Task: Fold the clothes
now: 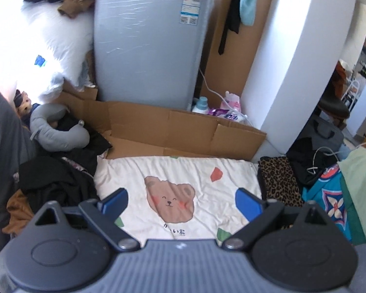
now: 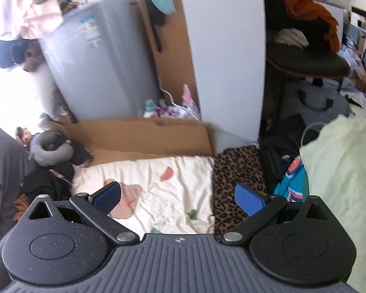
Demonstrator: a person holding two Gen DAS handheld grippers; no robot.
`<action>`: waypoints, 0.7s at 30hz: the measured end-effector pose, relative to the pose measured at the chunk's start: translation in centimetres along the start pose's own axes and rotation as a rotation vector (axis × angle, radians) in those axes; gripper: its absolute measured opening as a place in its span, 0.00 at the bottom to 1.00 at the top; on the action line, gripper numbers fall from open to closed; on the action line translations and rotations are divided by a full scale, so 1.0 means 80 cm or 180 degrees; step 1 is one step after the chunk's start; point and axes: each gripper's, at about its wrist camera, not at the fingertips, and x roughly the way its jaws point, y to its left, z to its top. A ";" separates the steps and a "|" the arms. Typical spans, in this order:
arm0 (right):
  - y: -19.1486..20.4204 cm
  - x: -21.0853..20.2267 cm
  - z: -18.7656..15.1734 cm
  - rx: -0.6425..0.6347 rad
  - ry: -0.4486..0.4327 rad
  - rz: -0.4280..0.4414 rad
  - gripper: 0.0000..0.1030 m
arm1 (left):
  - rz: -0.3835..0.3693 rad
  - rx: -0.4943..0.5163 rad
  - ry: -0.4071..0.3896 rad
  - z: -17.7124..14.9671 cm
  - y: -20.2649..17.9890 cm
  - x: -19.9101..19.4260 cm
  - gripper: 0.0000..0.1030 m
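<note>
Your left gripper (image 1: 181,201) and right gripper (image 2: 178,196) hover spread wide, empty, above the cream bear-print cloth (image 1: 178,183), flat between black clothes (image 1: 58,183) and leopard-print fabric (image 1: 278,180), cardboard (image 1: 173,127) beyond.

Bear-print sheet (image 1: 183,183): small Japanese characters, partly legible; appliance label (image 1: 192,6) unreadable.

Cream sheet (image 1: 183,171) printed with a brown bear, leopard-print cloth (image 1: 278,180), grey neck pillow (image 1: 58,131)
</note>
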 end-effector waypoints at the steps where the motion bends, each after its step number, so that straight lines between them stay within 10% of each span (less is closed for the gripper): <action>1: 0.010 -0.006 0.005 -0.0011 -0.0019 0.0023 0.99 | 0.0008 -0.0006 -0.0018 -0.002 0.003 -0.005 0.94; 21: 0.212 -0.115 0.099 -0.0321 -0.0463 0.0621 0.99 | 0.0235 -0.0244 -0.0079 -0.026 0.030 -0.045 0.99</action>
